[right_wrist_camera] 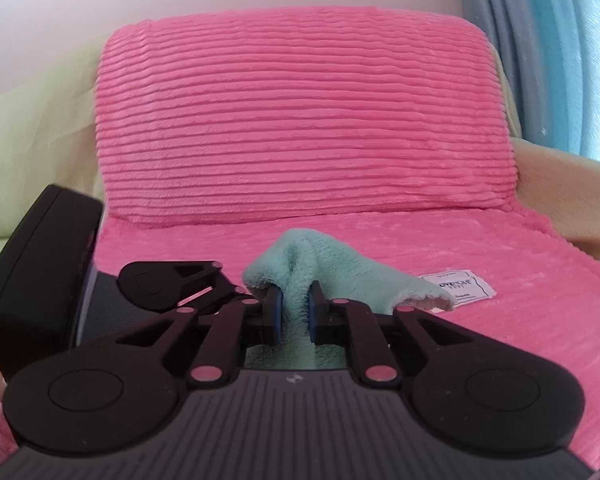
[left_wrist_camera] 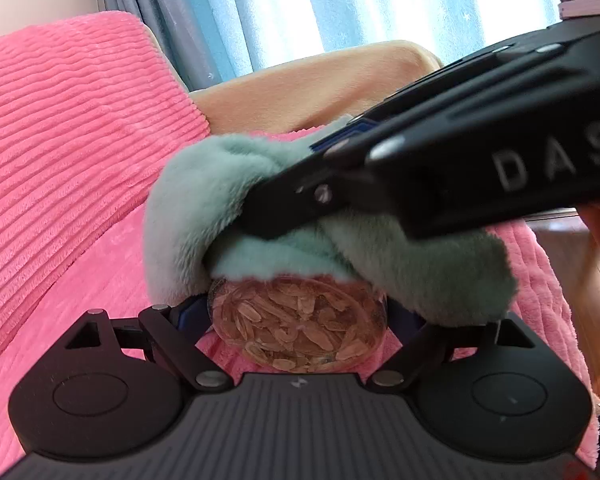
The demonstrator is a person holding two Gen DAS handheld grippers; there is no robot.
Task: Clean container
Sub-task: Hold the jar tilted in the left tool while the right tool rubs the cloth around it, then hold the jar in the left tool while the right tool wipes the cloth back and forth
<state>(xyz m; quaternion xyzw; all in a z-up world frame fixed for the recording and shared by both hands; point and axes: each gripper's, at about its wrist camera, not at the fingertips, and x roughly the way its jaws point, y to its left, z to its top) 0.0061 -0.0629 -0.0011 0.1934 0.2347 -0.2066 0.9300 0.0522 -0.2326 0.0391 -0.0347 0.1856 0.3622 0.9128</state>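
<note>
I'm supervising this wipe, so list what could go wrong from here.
1. The left gripper holds the clear container only at its sides, so pressure from the wiping could twist it loose.
2. The right gripper pinches just a fold of the green cloth, which might slip out.
3. If dropped, the container would land on the soft pink blanket and could roll.

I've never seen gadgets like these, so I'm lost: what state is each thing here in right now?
Left gripper: shut on the container.
Container: clear, full of tan pieces, its far end under the cloth.
Right gripper: shut on the cloth.
Cloth: bunched, draped over the container.
Pink blanket: spread flat, white label showing.
</note>
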